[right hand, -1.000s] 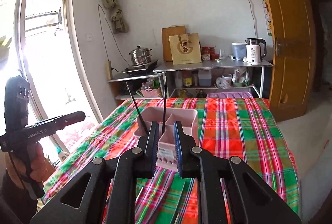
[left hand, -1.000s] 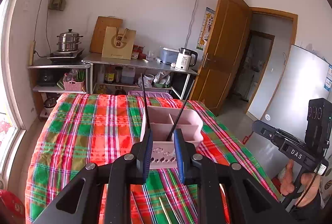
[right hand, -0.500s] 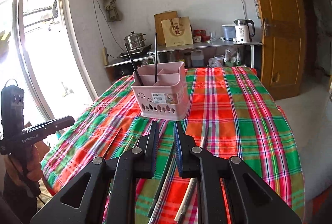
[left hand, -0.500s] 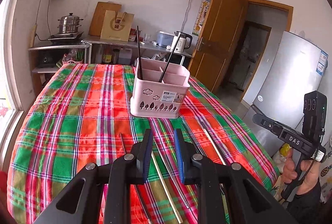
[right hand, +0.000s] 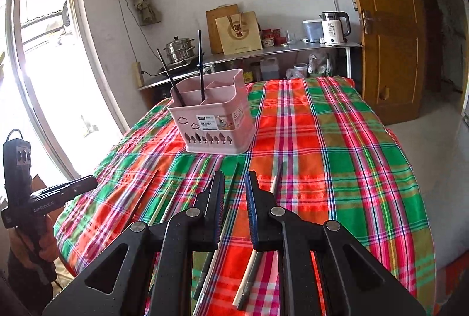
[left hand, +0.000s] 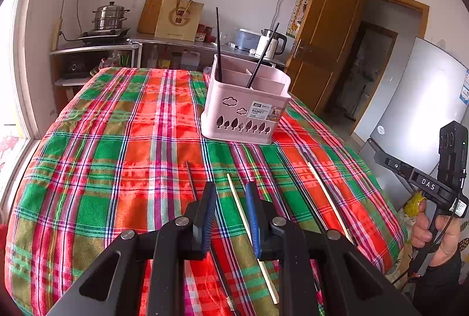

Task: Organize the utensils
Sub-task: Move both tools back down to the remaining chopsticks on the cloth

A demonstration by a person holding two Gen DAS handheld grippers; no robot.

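Observation:
A pink utensil basket (left hand: 244,108) stands mid-table on the plaid cloth, with two black chopsticks (left hand: 218,43) upright in it; it also shows in the right wrist view (right hand: 215,119). Several loose chopsticks lie on the cloth near me: a pale one (left hand: 249,231) and a dark one (left hand: 192,179) by my left gripper (left hand: 230,193), another pale one (left hand: 329,199) to the right. My left gripper is open and empty above them. My right gripper (right hand: 236,184) is open and empty over a dark chopstick (right hand: 231,187) and a pale one (right hand: 274,185).
The table under the plaid cloth (left hand: 117,146) drops off at its near and side edges. A shelf with a steamer pot (left hand: 110,17), a paper bag and a kettle (left hand: 271,43) stands behind. A wooden door (left hand: 322,32) and fridge (left hand: 416,116) are at right.
Both grippers have drawn back from the basket and dropped toward the near end of the table. The loose chopsticks have come into view under the fingers. Both jaws stay open.

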